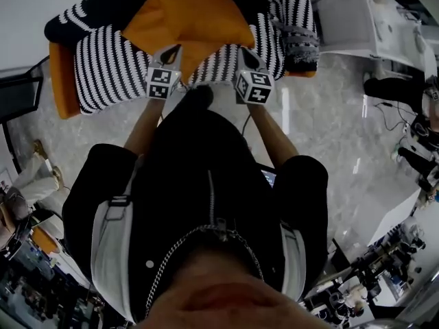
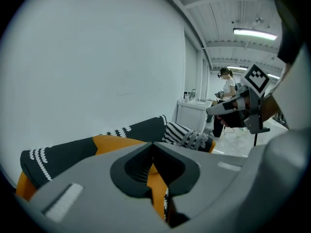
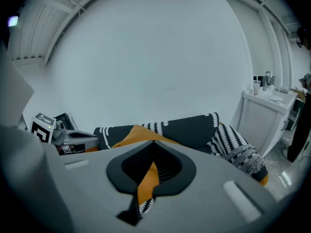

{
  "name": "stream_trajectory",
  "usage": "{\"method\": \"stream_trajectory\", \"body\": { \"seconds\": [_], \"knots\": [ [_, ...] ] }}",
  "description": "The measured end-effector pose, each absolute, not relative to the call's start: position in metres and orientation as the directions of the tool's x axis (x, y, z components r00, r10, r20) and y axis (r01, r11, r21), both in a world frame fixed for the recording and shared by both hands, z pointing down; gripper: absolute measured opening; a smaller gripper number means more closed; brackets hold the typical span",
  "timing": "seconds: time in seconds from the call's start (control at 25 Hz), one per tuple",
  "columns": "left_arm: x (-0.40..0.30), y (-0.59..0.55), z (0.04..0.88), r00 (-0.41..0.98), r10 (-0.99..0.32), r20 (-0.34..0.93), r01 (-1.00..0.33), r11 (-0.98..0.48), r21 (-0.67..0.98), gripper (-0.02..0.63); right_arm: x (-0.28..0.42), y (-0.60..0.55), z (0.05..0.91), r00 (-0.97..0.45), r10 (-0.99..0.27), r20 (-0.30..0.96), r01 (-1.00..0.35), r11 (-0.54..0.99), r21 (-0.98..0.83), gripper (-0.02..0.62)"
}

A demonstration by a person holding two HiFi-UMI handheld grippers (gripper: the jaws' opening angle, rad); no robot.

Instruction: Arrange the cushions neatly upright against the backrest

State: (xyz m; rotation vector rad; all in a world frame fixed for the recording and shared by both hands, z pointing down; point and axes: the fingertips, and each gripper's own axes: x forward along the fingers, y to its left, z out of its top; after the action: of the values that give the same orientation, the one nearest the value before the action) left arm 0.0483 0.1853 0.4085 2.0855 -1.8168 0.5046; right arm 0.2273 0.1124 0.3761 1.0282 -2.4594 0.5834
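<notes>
An orange cushion [image 1: 188,16] hangs over the sofa [image 1: 103,67], which wears a black-and-white striped cover. My left gripper [image 1: 173,49] is shut on the cushion's lower left edge and my right gripper [image 1: 245,52] is shut on its lower right edge. In the left gripper view, orange fabric [image 2: 156,181] is pinched between the closed jaws of the left gripper [image 2: 154,154]. The right gripper view shows the same for the right gripper [image 3: 153,152], with the orange fabric [image 3: 147,178] in its jaws. Behind stands the dark backrest [image 3: 187,125]. A striped cushion [image 3: 233,142] lies at the sofa's right end.
A white cabinet [image 1: 350,12] stands right of the sofa, with a tap and cups on it [image 3: 265,89]. A person [image 2: 227,84] stands far off by it. The floor [image 1: 343,149] is pale marble. A dark frame [image 1: 17,94] stands left of the sofa. Cluttered gear [image 1: 405,252] fills the lower right.
</notes>
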Motion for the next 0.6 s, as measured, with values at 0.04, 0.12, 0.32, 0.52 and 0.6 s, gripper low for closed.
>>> {"method": "stream_trajectory", "body": {
  "seconds": [0.04, 0.12, 0.32, 0.52, 0.6],
  "knots": [
    [0.044, 0.177, 0.406, 0.121, -0.875, 0.469, -0.991, -0.130, 0.012, 0.011, 0.220, 0.102, 0.376, -0.649, -0.558, 0.516, -0.730, 0.648, -0.218, 0.003],
    [0.033, 0.163, 0.403, 0.108, -0.876, 0.469, -0.993, -0.116, 0.012, 0.011, 0.204, 0.085, 0.376, -0.659, -0.541, 0.522, -0.715, 0.666, -0.212, 0.003],
    [0.004, 0.142, 0.409, 0.068, -0.876, 0.477, -0.997, -0.069, 0.016, 0.011, 0.170, 0.051, 0.374, -0.686, -0.502, 0.527, -0.674, 0.711, -0.200, 0.003],
    [-0.011, 0.131, 0.408, 0.031, -0.876, 0.481, -1.000, -0.027, 0.015, 0.011, 0.144, 0.026, 0.375, -0.711, -0.454, 0.537, -0.632, 0.748, -0.205, 0.003],
    [-0.015, 0.133, 0.412, 0.016, -0.870, 0.492, -1.000, -0.010, 0.014, 0.011, 0.134, 0.020, 0.381, -0.720, -0.425, 0.549, -0.608, 0.767, -0.204, 0.003]
  ]
}}
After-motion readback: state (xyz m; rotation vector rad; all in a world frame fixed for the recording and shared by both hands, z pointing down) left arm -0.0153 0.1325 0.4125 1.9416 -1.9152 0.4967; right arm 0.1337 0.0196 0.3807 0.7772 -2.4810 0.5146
